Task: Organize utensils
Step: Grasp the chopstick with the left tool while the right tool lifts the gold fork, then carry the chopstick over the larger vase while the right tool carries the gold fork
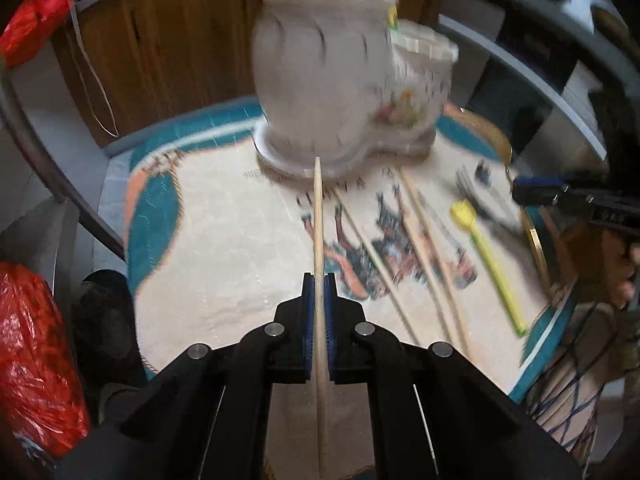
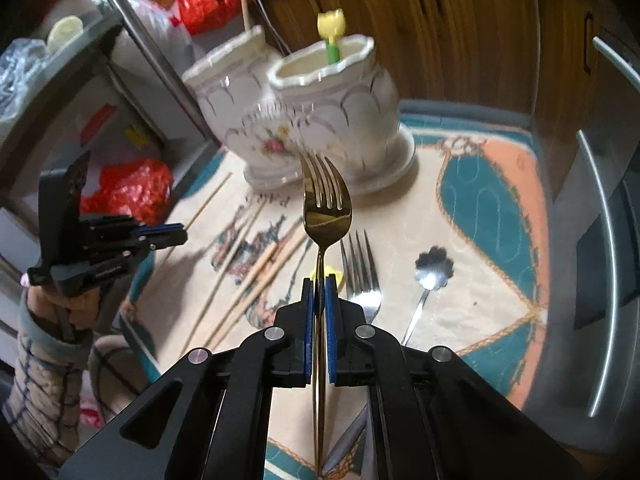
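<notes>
Chopstick (image 1: 318,216) of pale wood sits pinched between the blue pads of the left tongs (image 1: 319,280), its long axis running straight ahead along the fingers, the far tip pointing toward the foot of the white ceramic holder (image 1: 320,80) and the near end passing back under the tongs. Right tongs (image 2: 319,282) are pressed together on the thin handle of a gold fork (image 2: 326,204), which also lies along the fingers, tines forward and aimed at the holder's two joined cups, raised off the surface (image 2: 420,208). In the right view, one cup carries a yellow-headed pick on a green stem (image 2: 331,36), standing upright, and the other holds a wooden stick. On the patterned cloth, loose chopsticks (image 2: 248,276) lie in a slanted bunch to the left of the gold fork, their long axes running diagonally. A silver fork (image 2: 362,268) lies just right of the tongs, tines pointing toward the holder, and a flower-bowled spoon (image 2: 434,270) lies farther right, bowl away, handle slanting toward the camera. From the left view, a yellow plastic utensil (image 1: 486,258) lies diagonally near the cloth's right edge, beside the loose chopsticks.
</notes>
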Demonstrator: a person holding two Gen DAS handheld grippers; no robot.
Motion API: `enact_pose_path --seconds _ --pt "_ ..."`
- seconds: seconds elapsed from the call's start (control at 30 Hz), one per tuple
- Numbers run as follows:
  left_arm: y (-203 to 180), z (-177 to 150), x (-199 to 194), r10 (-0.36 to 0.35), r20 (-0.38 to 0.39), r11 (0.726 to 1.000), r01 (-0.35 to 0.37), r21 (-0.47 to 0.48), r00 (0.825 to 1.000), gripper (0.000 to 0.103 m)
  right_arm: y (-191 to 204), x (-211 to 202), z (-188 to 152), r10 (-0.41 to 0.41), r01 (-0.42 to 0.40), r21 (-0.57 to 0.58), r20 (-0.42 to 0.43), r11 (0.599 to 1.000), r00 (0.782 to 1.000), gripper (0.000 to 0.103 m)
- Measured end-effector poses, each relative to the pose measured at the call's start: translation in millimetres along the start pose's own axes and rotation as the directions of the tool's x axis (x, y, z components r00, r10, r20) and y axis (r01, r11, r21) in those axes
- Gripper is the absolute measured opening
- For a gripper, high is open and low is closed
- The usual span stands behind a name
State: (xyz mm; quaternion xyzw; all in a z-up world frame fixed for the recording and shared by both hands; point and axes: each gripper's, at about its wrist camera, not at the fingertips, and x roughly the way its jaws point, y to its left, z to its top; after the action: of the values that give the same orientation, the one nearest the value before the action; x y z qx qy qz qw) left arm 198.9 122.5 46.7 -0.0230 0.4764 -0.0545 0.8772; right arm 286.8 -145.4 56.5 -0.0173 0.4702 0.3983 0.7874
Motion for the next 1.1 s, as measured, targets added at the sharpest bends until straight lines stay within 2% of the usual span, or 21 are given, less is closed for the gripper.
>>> enact_pose_path --seconds 0.07,0.13,0.2,0.33,0.57,0.77,1.1 --pt "0.6 -1.9 -16.0 -0.03 0.074 0.999 0.031 -0.021 0.997 0.005 -0.3 -7.4 0.1 0.001 -0.001 -0.001 0.04 1.0 0.999 0.006" --pt "-2.4 -5.7 -30.9 -0.043 0.163 0.998 0.051 -0.048 0.986 0.005 0.0 -15.2 -1.9 -0.004 0.005 -0.008 0.082 1.0 0.997 0.006" --pt "-3.0 -11.9 -46.6 -0.098 0.282 0.991 0.12 -0.063 0.954 0.005 4.3 -22.0 -6.0 -0.027 0.032 -0.035 0.134 0.999 0.991 0.006" --pt "-4.5 -18.8 -56.2 -0.103 0.406 0.981 0.159 -0.107 0.908 0.005 9.4 -25.4 -13.0 -0.041 0.052 -0.049 0.199 0.997 0.979 0.006" --pt "-5.6 -13.5 -70.8 -0.061 0.539 0.983 0.144 -0.113 0.84 0.005 11.0 -36.5 -12.2 -0.016 0.03 -0.045 0.293 0.999 0.956 0.006" --pt "-3.9 7.2 -74.9 -0.044 0.593 0.982 0.143 -0.121 0.804 0.005 22.2 -53.4 3.2 -0.004 0.038 -0.086 0.369 0.996 0.929 0.006" --pt "-6.2 61.8 -91.3 -0.013 0.714 0.988 0.118 -0.098 0.7 0.005 37.5 -84.8 55.4 0.03 0.049 -0.142 0.51 0.989 0.86 0.006"
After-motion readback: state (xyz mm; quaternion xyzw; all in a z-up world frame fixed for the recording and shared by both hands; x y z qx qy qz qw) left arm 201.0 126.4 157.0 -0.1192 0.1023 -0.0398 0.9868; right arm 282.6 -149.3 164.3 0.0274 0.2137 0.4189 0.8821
